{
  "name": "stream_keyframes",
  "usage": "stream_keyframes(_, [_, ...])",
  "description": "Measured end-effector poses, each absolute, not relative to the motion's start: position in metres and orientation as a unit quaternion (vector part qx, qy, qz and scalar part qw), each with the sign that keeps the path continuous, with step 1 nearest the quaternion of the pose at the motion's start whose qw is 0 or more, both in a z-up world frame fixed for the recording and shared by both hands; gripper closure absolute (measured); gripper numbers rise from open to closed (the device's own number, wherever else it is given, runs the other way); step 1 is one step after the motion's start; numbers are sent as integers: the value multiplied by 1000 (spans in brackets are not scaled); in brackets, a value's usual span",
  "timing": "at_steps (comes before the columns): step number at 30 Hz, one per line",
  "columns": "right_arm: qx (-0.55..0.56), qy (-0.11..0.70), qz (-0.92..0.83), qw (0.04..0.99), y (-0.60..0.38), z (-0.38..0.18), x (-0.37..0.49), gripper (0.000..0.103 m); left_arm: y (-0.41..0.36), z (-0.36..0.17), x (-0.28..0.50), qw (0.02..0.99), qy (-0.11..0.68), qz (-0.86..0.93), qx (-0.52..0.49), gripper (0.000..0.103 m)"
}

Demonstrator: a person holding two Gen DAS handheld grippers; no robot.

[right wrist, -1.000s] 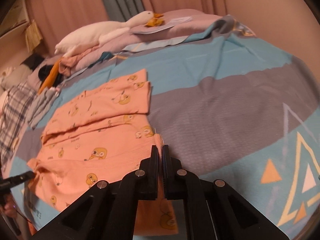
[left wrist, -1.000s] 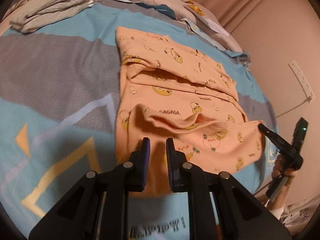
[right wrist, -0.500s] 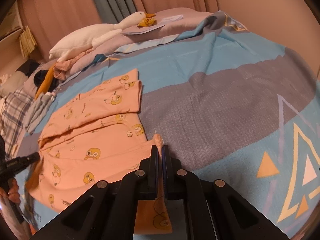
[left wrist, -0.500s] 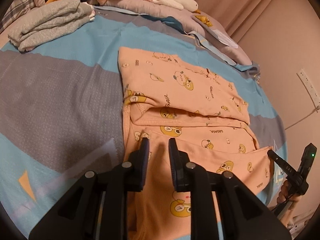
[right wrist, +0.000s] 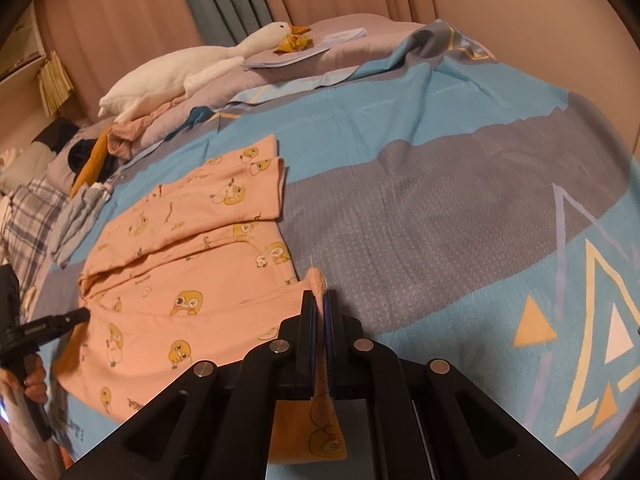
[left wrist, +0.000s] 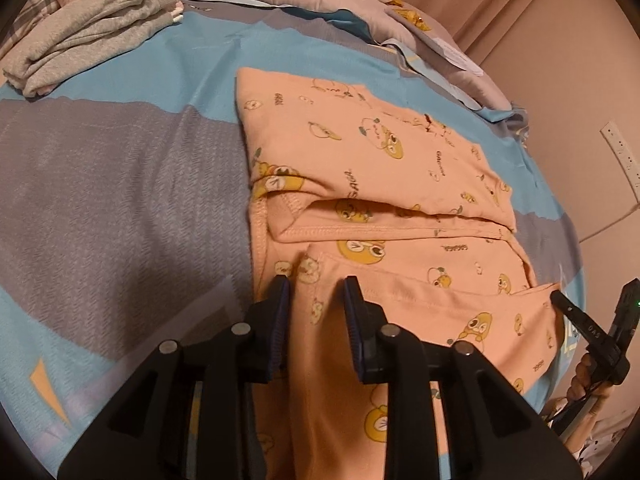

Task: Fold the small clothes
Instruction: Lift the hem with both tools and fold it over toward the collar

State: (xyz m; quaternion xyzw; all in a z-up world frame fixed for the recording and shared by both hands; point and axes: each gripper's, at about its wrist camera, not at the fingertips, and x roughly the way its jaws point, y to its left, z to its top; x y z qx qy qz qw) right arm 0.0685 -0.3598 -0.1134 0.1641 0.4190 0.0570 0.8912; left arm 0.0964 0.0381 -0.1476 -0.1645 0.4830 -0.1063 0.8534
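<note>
Folding is under way on the peach garment (left wrist: 372, 168), which is lying spread on the bedspread (left wrist: 120, 184) with its far portion already doubled over into a neat panel. The right gripper (right wrist: 319, 312) is pinching a near corner of the cloth: its jaws are standing closed with a ridge of fabric poking up between the pads and more hanging beneath them. In the left wrist view the same tool is showing at the far right edge, its tip touching the garment's right corner.

The left gripper (left wrist: 316, 300) is hovering over the near left part of the garment with its jaws parted a little; cloth is lying under and between them, yet the pads are not pressing on it. Whether the fingertips are resting on the fabric I cannot tell.

My reading is that the near hem is being taken up for the next fold, with one corner secured and the other not yet caught. The next move seems to call for the left tool closing on the edge just ahead of its fingers, level with the right one's hold, so both corners can be carried away from the tools together and laid square on the folded panel beyond.
</note>
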Motion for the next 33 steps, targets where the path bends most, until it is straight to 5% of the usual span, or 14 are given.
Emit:
stream_keyframes(2, [165, 421, 57, 890, -360, -114, 69, 99, 37, -148, 96, 853, 483, -111, -164, 98])
stream_keyframes(33, [122, 283, 116, 944, -331, -10, 111, 99, 71, -29, 77, 918, 303, -90, -240, 101])
